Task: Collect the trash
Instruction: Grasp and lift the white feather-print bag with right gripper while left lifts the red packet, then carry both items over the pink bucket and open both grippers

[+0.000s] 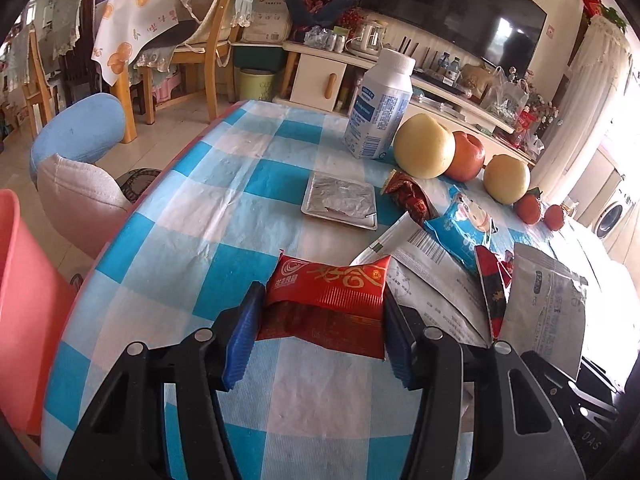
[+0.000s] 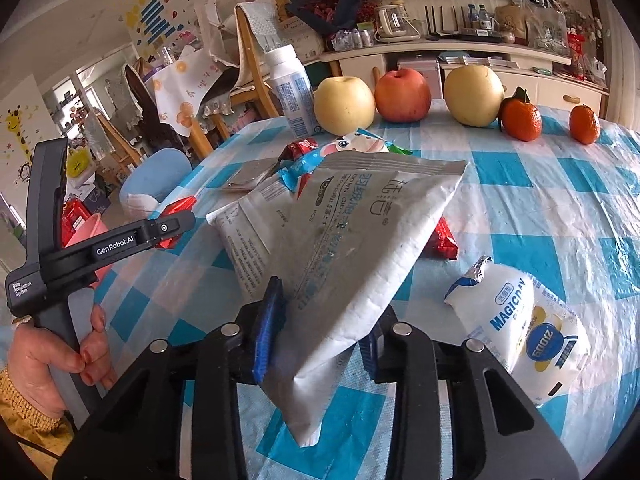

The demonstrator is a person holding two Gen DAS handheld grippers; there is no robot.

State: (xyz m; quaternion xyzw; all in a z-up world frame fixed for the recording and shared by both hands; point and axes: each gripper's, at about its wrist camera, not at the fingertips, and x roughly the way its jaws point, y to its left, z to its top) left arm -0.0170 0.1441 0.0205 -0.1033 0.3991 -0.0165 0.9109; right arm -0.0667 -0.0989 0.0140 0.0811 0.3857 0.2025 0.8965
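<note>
My left gripper [image 1: 320, 320] is shut on a red snack wrapper [image 1: 332, 292], held just above the blue-checked tablecloth [image 1: 224, 200]. My right gripper [image 2: 320, 340] is shut on a large white paper-like bag [image 2: 352, 240], lifted and tilted above the table. More trash lies on the table: a silver foil tray [image 1: 340, 200], a dark red wrapper [image 1: 412, 196], a blue cartoon packet [image 1: 464, 224], a white printed bag [image 1: 432, 276] and a white MAGICDAY packet [image 2: 524, 324]. The left gripper's body [image 2: 100, 240] shows in the right wrist view.
A pink bin [image 1: 24, 280] stands off the table's left edge. A white bottle [image 1: 380, 108], two yellow pears [image 1: 424, 148], a red apple [image 1: 466, 156] and two tangerines [image 2: 520, 118] line the far side. Chairs and a blue stool [image 1: 80, 132] stand beyond.
</note>
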